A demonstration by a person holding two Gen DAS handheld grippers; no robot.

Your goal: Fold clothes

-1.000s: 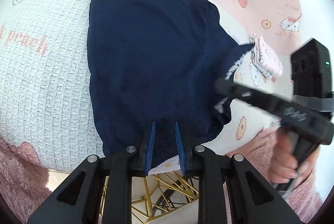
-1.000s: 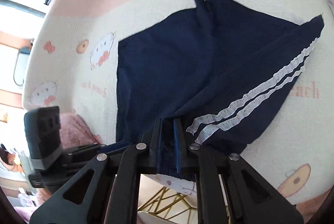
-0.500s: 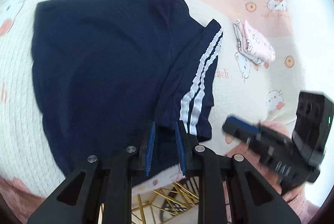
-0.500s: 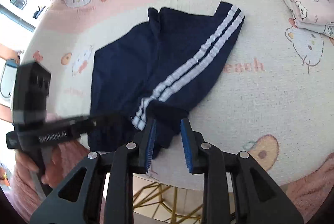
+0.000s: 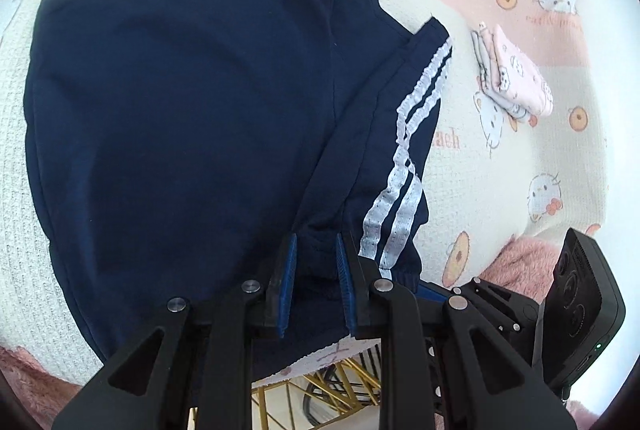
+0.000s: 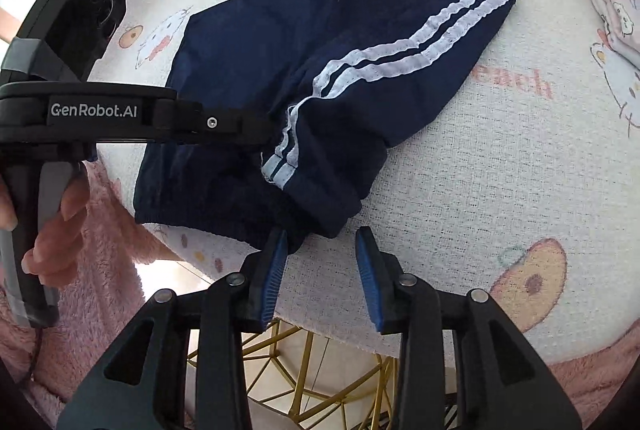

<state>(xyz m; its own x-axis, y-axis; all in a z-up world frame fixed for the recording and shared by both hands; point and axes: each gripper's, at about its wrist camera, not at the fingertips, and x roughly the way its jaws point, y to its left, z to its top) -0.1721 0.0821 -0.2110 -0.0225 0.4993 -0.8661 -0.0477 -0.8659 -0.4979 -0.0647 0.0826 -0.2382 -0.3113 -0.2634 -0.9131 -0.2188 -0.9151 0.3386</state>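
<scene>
Navy shorts [image 5: 192,101] with two white side stripes [image 5: 404,149] lie folded in half on the Hello Kitty cloth. They also show in the right wrist view [image 6: 328,77]. My left gripper [image 5: 316,250] is shut on the shorts' waistband at the near edge. In the right wrist view its black body [image 6: 160,117] reaches in from the left onto the shorts. My right gripper [image 6: 320,250] is open and empty, just in front of the waistband; its left finger touches the fabric edge.
A small folded pink printed garment [image 5: 516,77] lies to the right of the shorts, seen also at the right wrist view's edge [image 6: 612,9]. The cloth-covered table [image 6: 500,169] ends just below the grippers; a gold wire frame [image 6: 312,382] shows under it.
The striped leg has been folded over onto the other leg. My right gripper has let go of the shorts, opened and pulled back. My left gripper now grips the waistband.
</scene>
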